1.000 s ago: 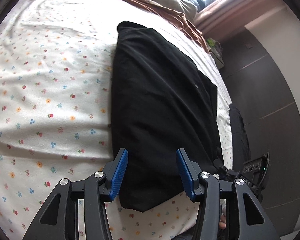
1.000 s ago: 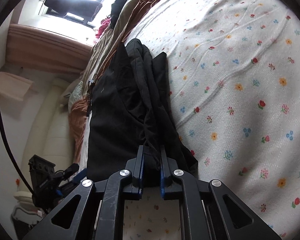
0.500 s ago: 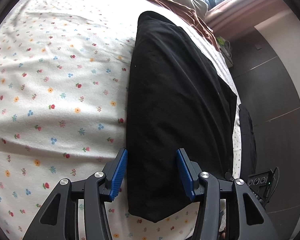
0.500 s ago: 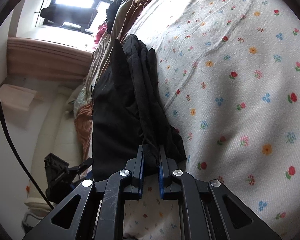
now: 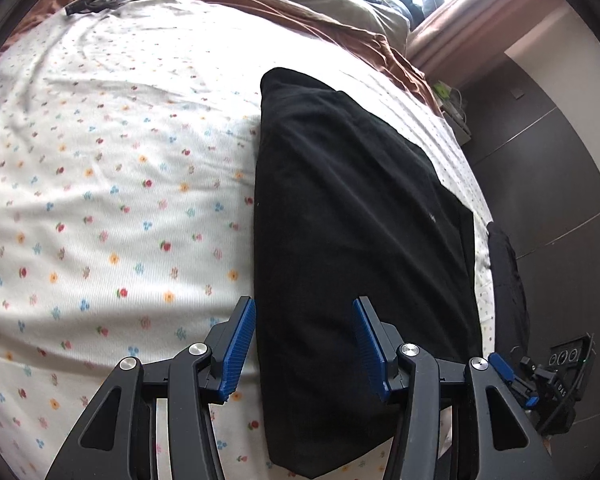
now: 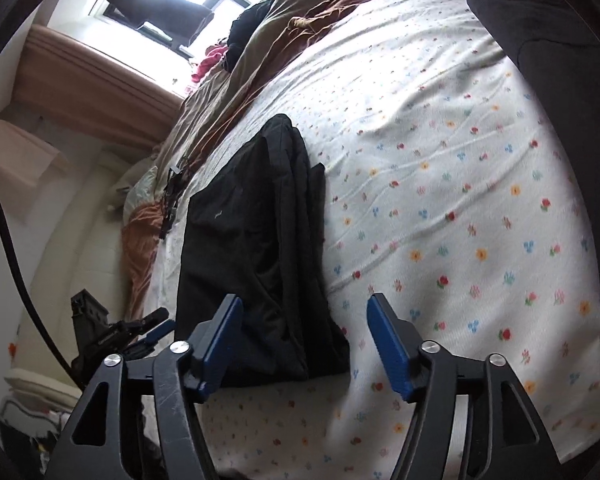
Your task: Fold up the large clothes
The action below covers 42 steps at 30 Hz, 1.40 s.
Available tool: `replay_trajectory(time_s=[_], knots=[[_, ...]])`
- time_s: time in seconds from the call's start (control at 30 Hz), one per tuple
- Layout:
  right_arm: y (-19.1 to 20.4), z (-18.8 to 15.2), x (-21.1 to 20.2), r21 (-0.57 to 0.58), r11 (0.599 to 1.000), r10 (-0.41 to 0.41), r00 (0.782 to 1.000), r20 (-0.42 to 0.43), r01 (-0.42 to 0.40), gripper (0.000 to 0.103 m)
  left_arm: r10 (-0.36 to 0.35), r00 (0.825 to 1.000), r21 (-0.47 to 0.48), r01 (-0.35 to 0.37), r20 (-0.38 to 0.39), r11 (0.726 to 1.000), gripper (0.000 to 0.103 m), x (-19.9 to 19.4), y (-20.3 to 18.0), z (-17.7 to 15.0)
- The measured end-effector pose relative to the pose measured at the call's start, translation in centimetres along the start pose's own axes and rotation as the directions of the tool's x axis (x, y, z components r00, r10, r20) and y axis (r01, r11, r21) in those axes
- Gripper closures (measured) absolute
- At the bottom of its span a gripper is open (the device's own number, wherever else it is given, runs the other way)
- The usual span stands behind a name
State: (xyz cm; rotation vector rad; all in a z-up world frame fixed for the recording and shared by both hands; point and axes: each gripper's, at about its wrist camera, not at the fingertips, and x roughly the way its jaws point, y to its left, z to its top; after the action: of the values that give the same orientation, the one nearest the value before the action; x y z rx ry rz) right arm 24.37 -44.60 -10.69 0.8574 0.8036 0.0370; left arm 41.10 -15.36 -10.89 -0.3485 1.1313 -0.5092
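Floral bedsheet [image 5: 120, 200], folded black garment [image 5: 356, 240], brown blanket [image 5: 300, 4]

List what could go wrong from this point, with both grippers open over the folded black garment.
1. The black garment lies close to the edge of the bed; a careless push could slide it off.
2. In the right wrist view its edge shows loose stacked layers, so the right gripper might pinch only some and undo the fold.
3. The left gripper straddles just one side edge, so lifting there may drag the garment crooked.
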Motion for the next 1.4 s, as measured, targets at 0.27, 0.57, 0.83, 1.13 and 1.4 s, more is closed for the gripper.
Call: replay_trajectory(time_s=[0.27, 0.57, 0.83, 1.13, 1.4], knots=[[1.9, 4.5, 2.7, -0.08, 0.997, 0.016, 0.998, -0.063, -0.021, 0.018, 0.013, 1.0, -0.096, -0.011, 0.024, 0.995, 0.05, 0.5, -0.1, 4.4], [0.8, 7.6, 9.3, -0.06, 0.998, 0.014, 0.984, -0.178, -0.025, 0.018, 0.034, 0.999, -0.121, -0.031, 0.023, 0.992, 0.05, 3.9, 0.3, 8.2], [-0.7, 9.3, 13.7, -0.027, 0.995, 0.084, 0.96, -0.267, -0.094, 0.018, -0.029, 0.999, -0.112, 0.031, 0.02, 0.993, 0.05, 6.0, 1.8, 8.8], [-0.9, 11.0, 16.9, 0.055, 0.982, 0.191, 0.93, -0.315, -0.183, 0.018, -0.034, 0.999, -0.07, 0.036, 0.026, 0.997, 0.05, 6.3, 1.4, 8.7], [0.0, 11.8, 18.4, 0.064, 0.981, 0.196, 0.922, -0.333, -0.185, 0.019, -0.049, 0.999, -0.107, 0.051, 0.019, 0.993, 0.05, 7.3, 2.1, 8.7]])
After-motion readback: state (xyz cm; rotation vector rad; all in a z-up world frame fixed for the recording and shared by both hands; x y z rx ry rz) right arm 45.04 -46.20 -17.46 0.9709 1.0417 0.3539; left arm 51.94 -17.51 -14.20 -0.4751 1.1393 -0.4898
